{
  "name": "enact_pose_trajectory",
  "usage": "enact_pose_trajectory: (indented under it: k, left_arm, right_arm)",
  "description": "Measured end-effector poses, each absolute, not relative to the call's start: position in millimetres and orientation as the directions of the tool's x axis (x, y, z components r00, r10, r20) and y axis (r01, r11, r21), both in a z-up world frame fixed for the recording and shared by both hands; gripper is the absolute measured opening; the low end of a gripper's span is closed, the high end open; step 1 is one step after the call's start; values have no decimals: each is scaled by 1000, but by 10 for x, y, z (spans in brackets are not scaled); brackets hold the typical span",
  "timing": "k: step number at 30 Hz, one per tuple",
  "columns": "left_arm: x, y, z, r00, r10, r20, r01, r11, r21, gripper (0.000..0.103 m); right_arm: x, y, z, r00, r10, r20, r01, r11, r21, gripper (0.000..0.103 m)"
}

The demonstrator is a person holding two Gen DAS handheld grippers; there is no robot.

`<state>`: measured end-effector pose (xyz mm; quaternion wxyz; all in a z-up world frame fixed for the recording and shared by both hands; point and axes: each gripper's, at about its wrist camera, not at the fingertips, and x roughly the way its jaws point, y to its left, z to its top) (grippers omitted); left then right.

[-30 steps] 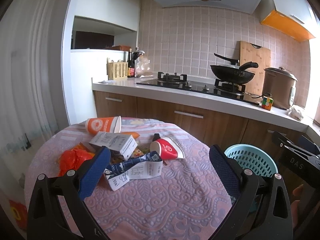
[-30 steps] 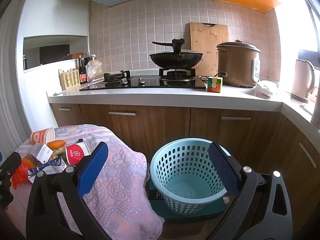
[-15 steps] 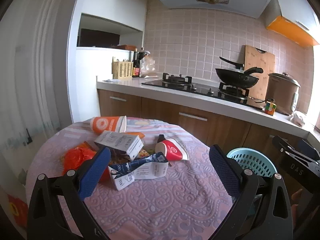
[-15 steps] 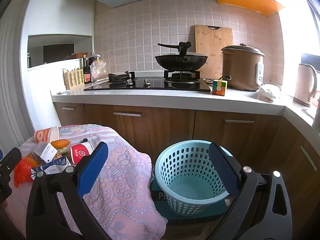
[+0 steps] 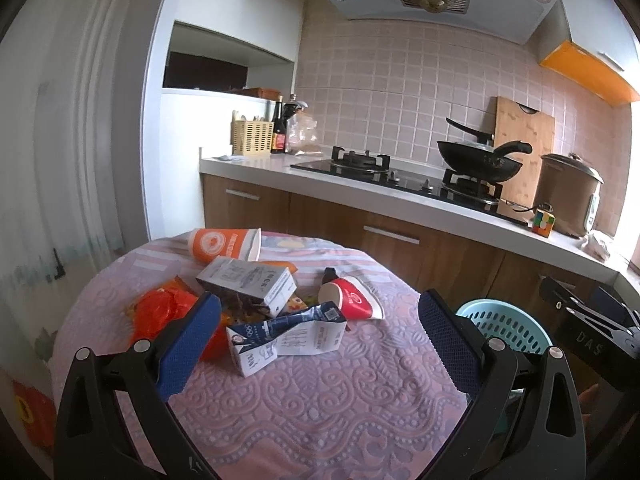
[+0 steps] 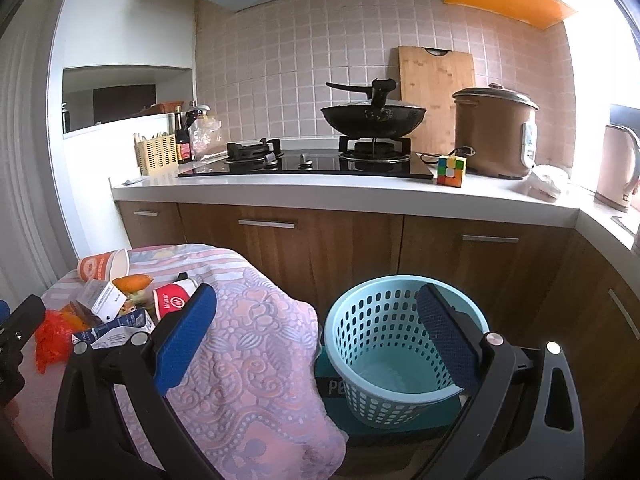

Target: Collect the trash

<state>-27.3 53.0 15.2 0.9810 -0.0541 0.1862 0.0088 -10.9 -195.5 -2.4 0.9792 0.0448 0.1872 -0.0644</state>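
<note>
Trash lies in a heap on the round table: a crushed blue and white carton, a grey box, a red paper cup on its side, an orange cup and an orange plastic bag. My left gripper is open and empty, above the table just short of the carton. My right gripper is open and empty, above the gap between the table and the light blue basket. The basket also shows in the left wrist view.
The basket stands on a dark green box on the floor, right of the table. Behind runs a counter with a gas hob, a wok, a rice cooker, a colour cube and a kettle.
Both grippers have risen and drawn back a little, so the table and basket sit lower in view. Both stay open; the trash has not moved.
</note>
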Motion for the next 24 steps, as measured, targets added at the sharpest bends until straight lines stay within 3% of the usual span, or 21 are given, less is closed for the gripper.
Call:
enact_pose_trajectory:
  k: [24]
  left_arm:
    - [-248,900,-6,918,17,-396,-85,984,-154,96]
  right_arm:
    - [19,-1655,-129,913,-117,-391,135,991,19,95]
